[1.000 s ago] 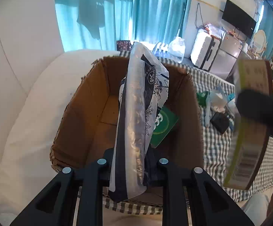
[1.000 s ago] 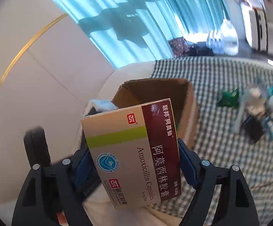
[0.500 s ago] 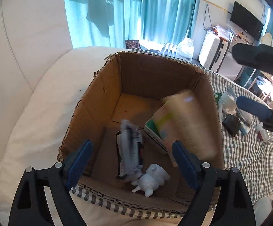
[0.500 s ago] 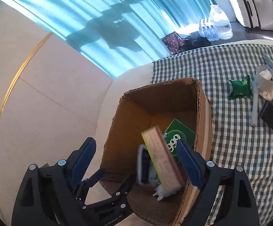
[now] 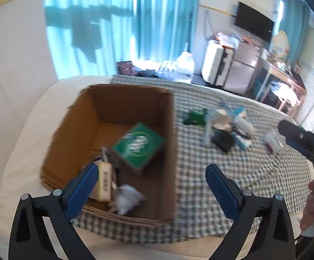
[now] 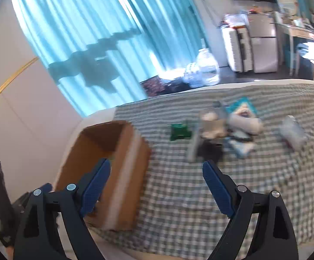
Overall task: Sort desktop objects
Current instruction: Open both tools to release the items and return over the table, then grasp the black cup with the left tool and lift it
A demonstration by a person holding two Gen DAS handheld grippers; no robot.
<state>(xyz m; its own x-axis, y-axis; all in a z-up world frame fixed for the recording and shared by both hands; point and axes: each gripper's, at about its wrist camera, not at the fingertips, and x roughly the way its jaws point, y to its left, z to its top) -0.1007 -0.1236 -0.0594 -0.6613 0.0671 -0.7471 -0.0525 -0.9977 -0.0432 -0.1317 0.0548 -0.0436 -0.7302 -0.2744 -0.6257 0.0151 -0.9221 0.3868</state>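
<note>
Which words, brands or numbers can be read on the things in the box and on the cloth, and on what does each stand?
"999", blurred but likely: white print on the green box in the carton.
Tan box in the carton: dark print, too blurred to read.
Teal packet on the cloth: print too blurred to read.
Other things on the cloth: no text can be read.

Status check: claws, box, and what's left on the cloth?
Left claw opening, empty; right claw open, empty. Cardboard box holds several items. Clutter pile unsorted; path clear.
</note>
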